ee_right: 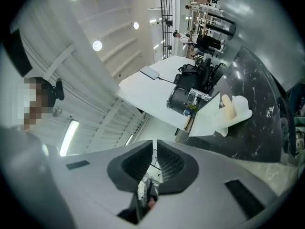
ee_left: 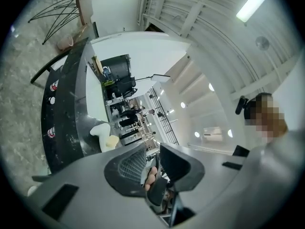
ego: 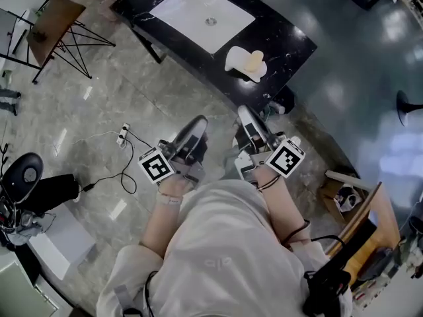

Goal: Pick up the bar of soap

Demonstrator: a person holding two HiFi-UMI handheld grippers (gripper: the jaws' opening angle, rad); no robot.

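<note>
The left tongs (ego: 195, 125) are held roughly level, short of the black counter (ego: 291, 41), slightly parted and empty. The right tongs (ego: 246, 114), alongside and nearer the counter, are closed on nothing. The bar of soap (ego: 254, 60) lies in a white soap dish (ego: 235, 61) on the counter beside the sink (ego: 198, 18). Only the gripper views show the gaps between the jaws.

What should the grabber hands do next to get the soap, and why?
Probably move the right gripper forward toward the bar of soap on its white dish, opening its jaws. They are shut and empty, it is short of the black counter, and the soap lies closer to it than to the left gripper.
</note>
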